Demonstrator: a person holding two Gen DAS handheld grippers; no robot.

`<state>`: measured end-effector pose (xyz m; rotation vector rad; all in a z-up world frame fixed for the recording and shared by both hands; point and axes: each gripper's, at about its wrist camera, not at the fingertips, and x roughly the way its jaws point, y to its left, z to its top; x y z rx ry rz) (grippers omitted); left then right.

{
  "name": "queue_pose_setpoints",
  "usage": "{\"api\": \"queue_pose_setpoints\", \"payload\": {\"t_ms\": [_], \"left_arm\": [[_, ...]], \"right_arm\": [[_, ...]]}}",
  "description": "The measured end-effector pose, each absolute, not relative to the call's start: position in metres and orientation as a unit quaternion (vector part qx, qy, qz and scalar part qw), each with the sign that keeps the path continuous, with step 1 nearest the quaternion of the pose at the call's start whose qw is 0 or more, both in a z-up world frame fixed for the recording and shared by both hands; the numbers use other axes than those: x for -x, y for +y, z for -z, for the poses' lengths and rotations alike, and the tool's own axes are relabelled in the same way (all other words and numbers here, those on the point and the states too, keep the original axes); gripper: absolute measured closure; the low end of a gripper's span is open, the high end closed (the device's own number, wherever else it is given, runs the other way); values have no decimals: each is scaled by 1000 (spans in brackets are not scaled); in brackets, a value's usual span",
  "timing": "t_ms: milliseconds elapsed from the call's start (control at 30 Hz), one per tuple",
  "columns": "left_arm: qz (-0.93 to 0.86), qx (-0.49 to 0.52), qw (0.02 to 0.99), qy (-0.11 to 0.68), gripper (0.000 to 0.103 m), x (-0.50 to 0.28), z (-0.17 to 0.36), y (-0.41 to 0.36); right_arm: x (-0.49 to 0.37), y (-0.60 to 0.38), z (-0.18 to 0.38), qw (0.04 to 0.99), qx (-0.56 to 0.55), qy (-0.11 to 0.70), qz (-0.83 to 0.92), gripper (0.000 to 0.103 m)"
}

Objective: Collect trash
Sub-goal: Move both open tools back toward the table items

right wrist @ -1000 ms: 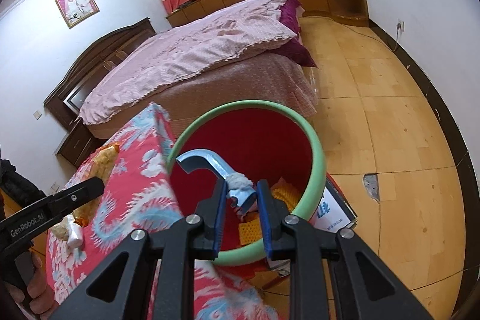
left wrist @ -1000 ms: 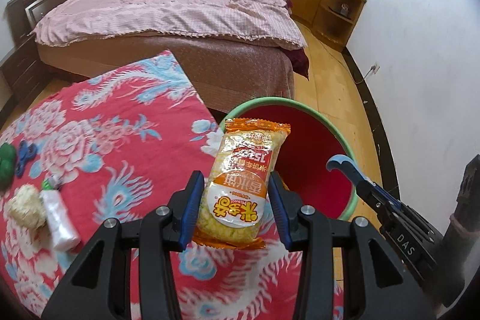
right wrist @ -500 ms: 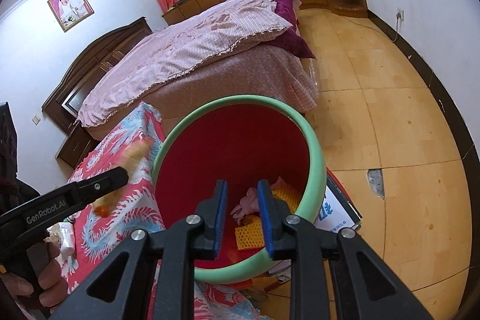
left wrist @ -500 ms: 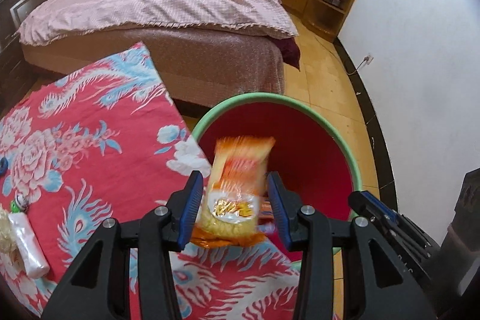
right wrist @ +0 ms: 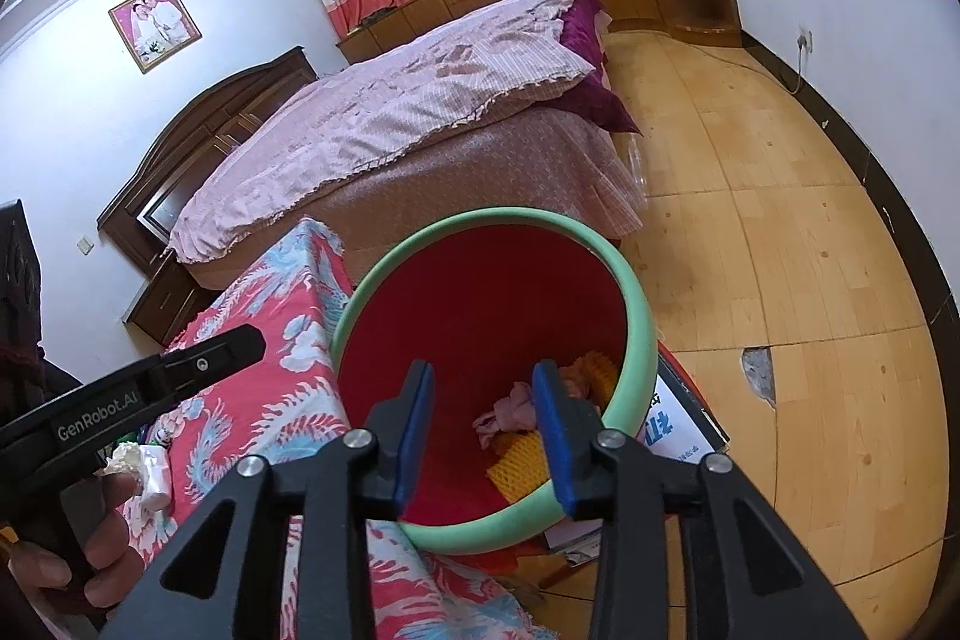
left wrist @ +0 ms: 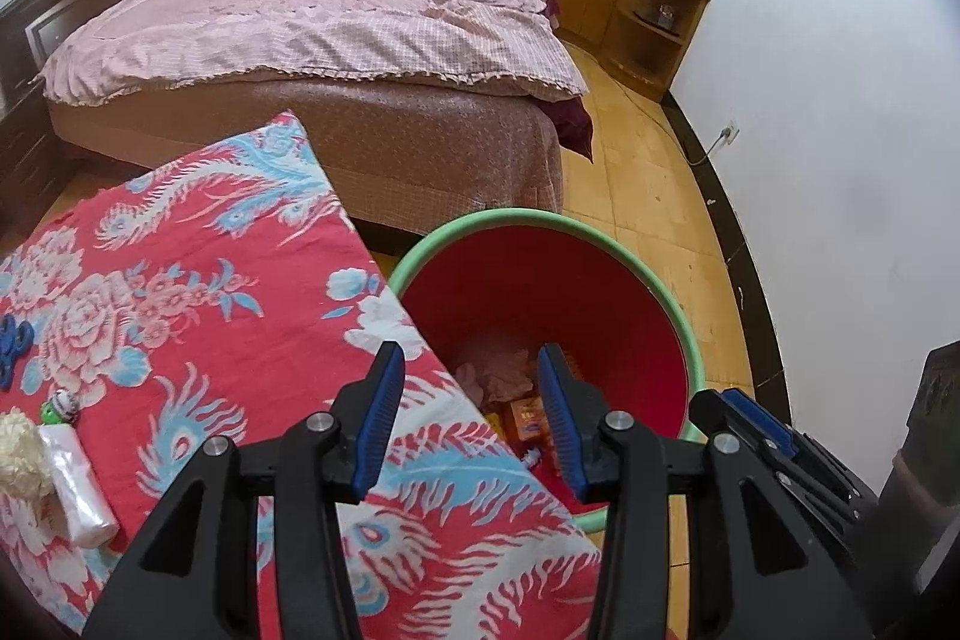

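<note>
Beside table | red bin (left wrist: pixel 630 304), green rim, trash inside | left tool (left wrist: pixel 465 421) empty, apart | right tool (right wrist: pixel 483 427) opening, empty

bin (left wrist: pixel 651 280): red, green rim, upright beside table | trash (right wrist: pixel 510 409): inside, bottom

Our left black gripper with blue pads (left wrist: pixel 468 415) tilts down, jaws apart, empty. Our right black, blue-padded gripper (right wrist: pixel 483 430) tilts likewise, jaws opening, nothing between.
</note>
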<state>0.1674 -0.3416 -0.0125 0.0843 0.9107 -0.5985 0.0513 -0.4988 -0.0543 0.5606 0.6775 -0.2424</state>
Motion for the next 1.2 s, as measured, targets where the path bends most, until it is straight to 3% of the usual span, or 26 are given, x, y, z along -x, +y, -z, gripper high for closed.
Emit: {"api": "queue_pose_setpoints", "payload": {"t_ms": [333, 800, 1200], "left_arm": [[251, -22, 875, 414, 57, -157, -16, -293], [162, -5, 905, 393, 57, -146, -54, -199], [88, 5, 916, 391, 57, -149, -55, -116]], "right_arm": [[-40, -480, 31, 908, -261, 310, 108, 46], [-30, -432, -5, 925, -236, 290, 70, 33], [-39, -388, -17, 930, -218, 294, 33, 22]]}}
